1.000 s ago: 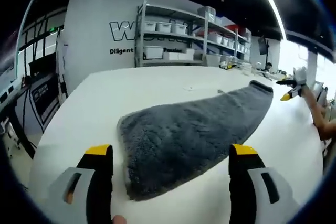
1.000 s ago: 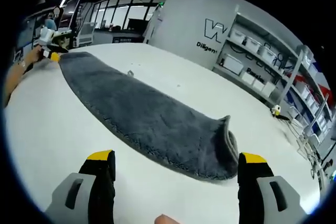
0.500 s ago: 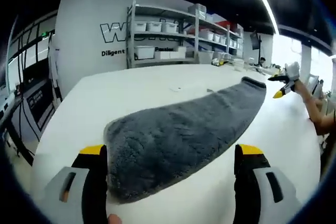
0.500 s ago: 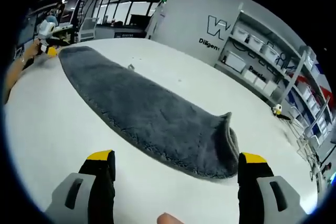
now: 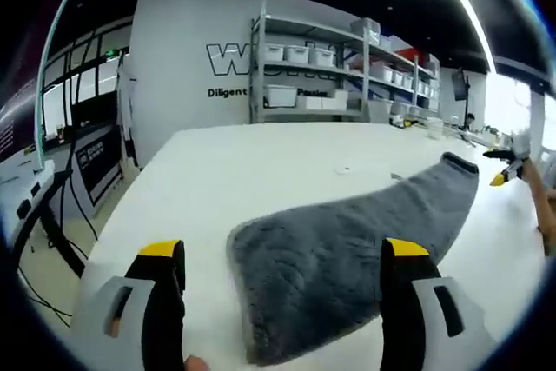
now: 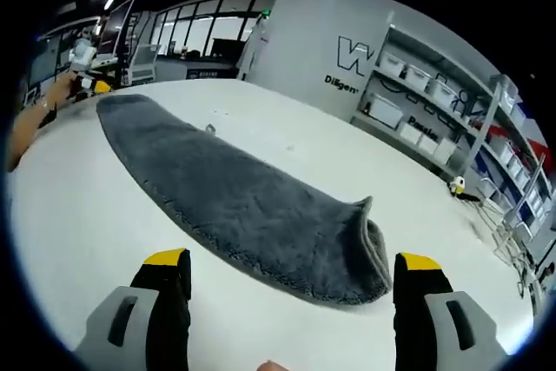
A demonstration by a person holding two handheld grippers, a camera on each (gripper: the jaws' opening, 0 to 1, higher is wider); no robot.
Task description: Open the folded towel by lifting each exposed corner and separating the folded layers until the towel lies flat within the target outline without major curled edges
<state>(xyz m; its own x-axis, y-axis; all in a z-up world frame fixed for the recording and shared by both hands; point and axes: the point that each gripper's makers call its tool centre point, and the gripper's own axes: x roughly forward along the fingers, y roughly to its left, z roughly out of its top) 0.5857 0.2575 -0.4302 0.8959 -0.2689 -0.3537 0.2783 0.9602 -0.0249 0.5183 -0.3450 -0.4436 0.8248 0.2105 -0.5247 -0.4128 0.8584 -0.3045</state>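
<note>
A long grey fluffy towel point(image 5: 347, 249) lies folded lengthwise on the white table point(image 5: 226, 171). Its near end sits between and just ahead of my left gripper point(image 5: 276, 254), which is open and holds nothing. In the right gripper view the same towel point(image 6: 234, 202) runs from far left to near right, where a corner stands curled up point(image 6: 372, 234). My right gripper point(image 6: 291, 262) hovers open just short of the towel's long edge. The right gripper point(image 5: 508, 162) shows small at the far right of the left gripper view, and the left gripper point(image 6: 87, 71) at the far left of the right gripper view.
Metal shelves with white bins point(image 5: 321, 71) stand behind the table against a grey wall with lettering. A small object point(image 6: 456, 184) lies at the table's far right edge. A person's forearm point(image 6: 26, 132) reaches in on the left. Bare table surrounds the towel.
The left gripper view has swung so the towel's end now sits further right between the jaws. The right gripper view shifted slightly. The towel itself looks unmoved.
</note>
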